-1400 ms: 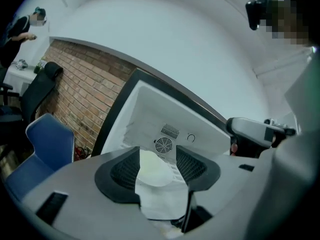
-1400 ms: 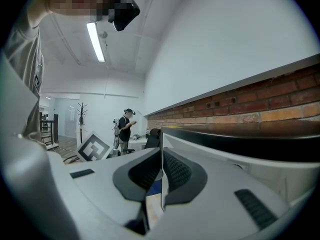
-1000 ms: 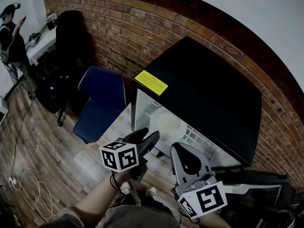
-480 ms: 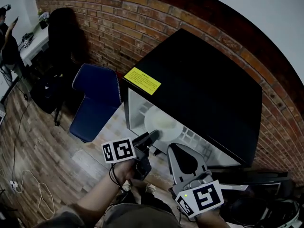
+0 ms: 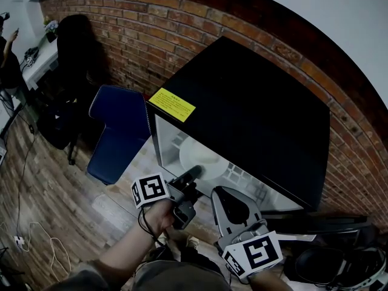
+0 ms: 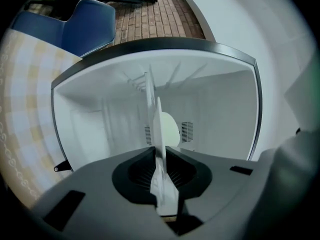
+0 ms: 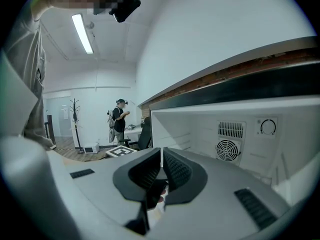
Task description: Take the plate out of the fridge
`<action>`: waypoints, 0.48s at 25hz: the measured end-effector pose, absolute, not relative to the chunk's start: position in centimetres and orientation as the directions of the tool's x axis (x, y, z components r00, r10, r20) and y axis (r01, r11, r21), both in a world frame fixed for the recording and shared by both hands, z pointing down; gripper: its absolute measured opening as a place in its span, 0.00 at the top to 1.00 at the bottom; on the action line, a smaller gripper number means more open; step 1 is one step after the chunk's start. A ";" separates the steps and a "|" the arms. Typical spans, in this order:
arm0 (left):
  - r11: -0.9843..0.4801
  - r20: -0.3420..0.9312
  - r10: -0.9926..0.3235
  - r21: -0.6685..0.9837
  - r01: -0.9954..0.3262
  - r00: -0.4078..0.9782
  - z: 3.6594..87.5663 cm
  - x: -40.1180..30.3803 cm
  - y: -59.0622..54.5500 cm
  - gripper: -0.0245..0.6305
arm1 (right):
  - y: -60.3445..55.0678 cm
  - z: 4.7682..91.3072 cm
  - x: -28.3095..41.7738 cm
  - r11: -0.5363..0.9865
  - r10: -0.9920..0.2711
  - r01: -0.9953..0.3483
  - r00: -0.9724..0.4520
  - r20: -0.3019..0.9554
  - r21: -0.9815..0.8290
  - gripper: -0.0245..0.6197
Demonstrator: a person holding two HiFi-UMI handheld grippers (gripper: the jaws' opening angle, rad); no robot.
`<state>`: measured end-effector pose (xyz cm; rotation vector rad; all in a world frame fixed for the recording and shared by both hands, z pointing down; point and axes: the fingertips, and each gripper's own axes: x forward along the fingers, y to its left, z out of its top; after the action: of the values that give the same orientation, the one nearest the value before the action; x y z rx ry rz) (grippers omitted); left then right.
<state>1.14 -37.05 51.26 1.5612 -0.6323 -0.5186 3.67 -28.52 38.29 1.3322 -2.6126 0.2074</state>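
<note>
White plate lies flat inside the open fridge, near rim at the fridge mouth pinched edge-on by your left gripper, whose jaws have just been closing onto it; your right gripper, jaws together and empty, hangs outside the fridge, farther off.

Red brick wall runs behind, plain white wall above it. Blue chair on wooden plank floor, just beside pale checkered mat. Black office chair against brick wall, next to white desk at far left. Person stands by that desk, forearms raised. White cable looped on floor. Coat stand upright near far wall. Tube light lit on ceiling.
</note>
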 end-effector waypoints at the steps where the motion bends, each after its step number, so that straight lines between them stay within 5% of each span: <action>1: -0.022 0.042 -0.671 0.997 -0.076 0.740 51.3 1.1 -37.1 0.87 | -28.4 38.3 3.7 0.584 -0.783 -0.811 -0.574 0.242 -0.034 0.91; 12: 0.031 0.050 -0.697 0.999 -0.040 0.716 50.5 0.5 -36.0 0.88 | -27.5 37.4 4.4 0.589 -0.786 -0.807 -0.581 0.213 -0.029 0.91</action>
<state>0.49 -35.95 50.51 1.4713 -0.6409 -0.5635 4.39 -27.52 37.42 1.3360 -2.6391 0.1824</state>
